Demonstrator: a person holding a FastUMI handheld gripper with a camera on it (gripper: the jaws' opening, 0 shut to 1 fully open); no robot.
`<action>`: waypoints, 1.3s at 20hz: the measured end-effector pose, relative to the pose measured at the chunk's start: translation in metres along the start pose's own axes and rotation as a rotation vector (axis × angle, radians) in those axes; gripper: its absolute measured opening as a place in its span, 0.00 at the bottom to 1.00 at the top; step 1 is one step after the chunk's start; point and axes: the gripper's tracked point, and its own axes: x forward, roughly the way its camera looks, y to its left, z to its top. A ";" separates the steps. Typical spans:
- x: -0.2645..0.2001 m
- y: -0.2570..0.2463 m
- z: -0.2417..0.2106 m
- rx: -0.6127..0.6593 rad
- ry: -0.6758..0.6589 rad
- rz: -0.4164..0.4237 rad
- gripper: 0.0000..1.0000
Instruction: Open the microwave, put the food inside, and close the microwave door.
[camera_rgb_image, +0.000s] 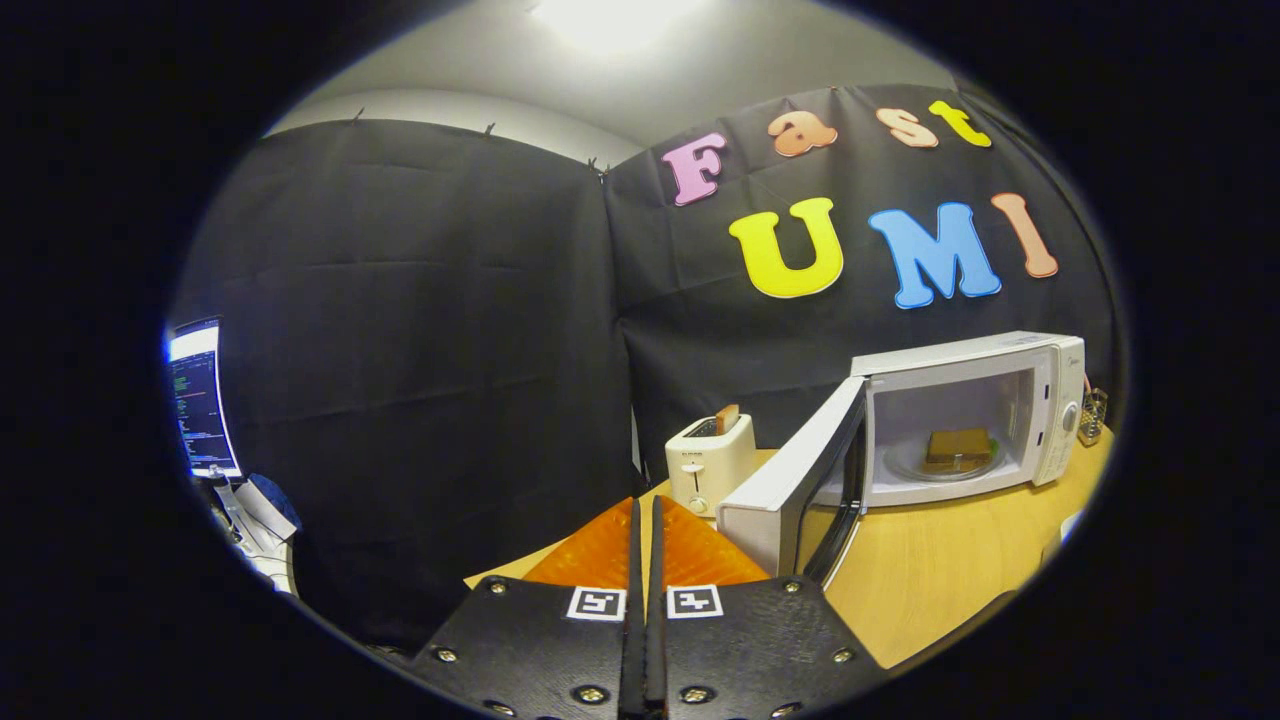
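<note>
The food (957, 449), a brown slab on the plate (905, 463), already sits inside the microwave (1010, 372), which stands on the wooden table (940, 580) well ahead of the gripper (646, 530) and off to its right. So 2 of the 3 steps look done; only closing remains, since the door (800, 470) hangs wide open, swung out toward the gripper (its edge comes just right of the fingertips). The 2 fingers are pressed together, holding nothing. A toaster (710, 462) with a slice in it stands just beyond them.
</note>
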 end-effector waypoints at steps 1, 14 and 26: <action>0.002 -0.003 0.000 0.002 -0.011 -0.014 0.01; -0.027 -0.043 0.016 0.002 -0.081 -0.081 0.01; -0.068 -0.134 0.022 0.033 -0.081 -0.232 0.01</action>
